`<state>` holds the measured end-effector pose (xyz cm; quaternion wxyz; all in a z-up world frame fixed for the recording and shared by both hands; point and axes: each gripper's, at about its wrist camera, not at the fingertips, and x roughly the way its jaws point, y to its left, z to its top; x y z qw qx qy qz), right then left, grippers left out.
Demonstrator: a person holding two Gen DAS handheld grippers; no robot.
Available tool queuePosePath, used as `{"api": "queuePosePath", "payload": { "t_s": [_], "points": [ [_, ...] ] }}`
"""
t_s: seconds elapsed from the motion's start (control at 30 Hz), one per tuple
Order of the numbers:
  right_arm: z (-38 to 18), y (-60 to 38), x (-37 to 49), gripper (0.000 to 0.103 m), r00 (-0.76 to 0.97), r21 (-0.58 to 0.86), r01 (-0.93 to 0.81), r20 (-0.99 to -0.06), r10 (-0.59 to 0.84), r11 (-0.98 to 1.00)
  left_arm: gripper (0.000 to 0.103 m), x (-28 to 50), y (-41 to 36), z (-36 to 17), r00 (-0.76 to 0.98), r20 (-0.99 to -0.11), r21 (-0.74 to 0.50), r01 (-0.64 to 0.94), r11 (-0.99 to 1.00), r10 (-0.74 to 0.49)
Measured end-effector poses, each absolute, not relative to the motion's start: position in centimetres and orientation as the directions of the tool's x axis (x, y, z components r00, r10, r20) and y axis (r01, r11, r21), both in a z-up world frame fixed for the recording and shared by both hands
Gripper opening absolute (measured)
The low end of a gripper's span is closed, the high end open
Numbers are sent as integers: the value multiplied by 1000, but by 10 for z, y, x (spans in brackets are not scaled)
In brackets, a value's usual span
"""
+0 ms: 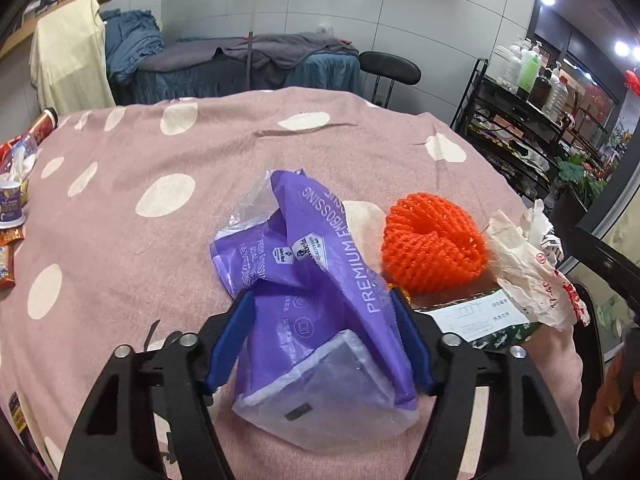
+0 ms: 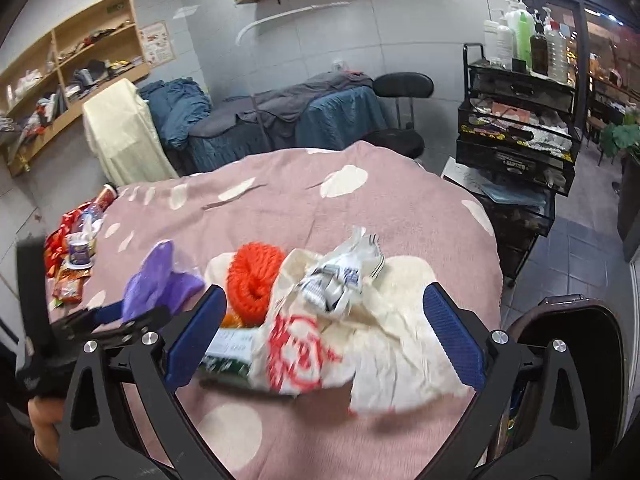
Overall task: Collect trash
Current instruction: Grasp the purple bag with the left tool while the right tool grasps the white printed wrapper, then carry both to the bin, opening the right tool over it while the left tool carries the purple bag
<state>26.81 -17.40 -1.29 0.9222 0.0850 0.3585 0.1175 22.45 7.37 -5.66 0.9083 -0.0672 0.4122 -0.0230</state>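
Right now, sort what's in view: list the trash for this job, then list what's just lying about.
For the job:
- purple plastic wrapper, between the left tool's fingers
- orange foam net
- crumpled paper bag, between the right tool's open fingers
- green packet

Lying about:
- snack packets and cup at the table's far left
- bottles on the black rack
- clothes-draped chairs
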Motion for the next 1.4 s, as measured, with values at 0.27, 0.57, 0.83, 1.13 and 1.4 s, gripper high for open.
{"api": "queuePosePath", "payload": {
  "t_s": [0.27, 0.57, 0.83, 1.13, 1.4],
  "points": [
    [-31, -175, 295, 35, 677, 300, -123, -671, 300, 946, 35, 220, 83, -55, 668, -736, -179, -39, 983, -108],
    [-10, -184, 250, 32, 769, 271, -183, -559, 309, 945, 26, 187, 85, -24, 739, -662, -215, -30, 976, -123],
    [14, -201, 208, 32, 811, 258, -183, -506, 294, 949, 26, 154, 71, 1, 782, -602, -247, 12, 969, -163],
    [25, -241, 158, 32, 841, 279, -125, -480, 251, 952, 26, 121, 20, 15, 790, -561, -236, 133, 963, -247],
    [19, -280, 118, 32, 847, 300, -34, -497, 187, 953, 26, 107, -28, 17, 764, -549, -222, 258, 940, -339]
  ]
}}
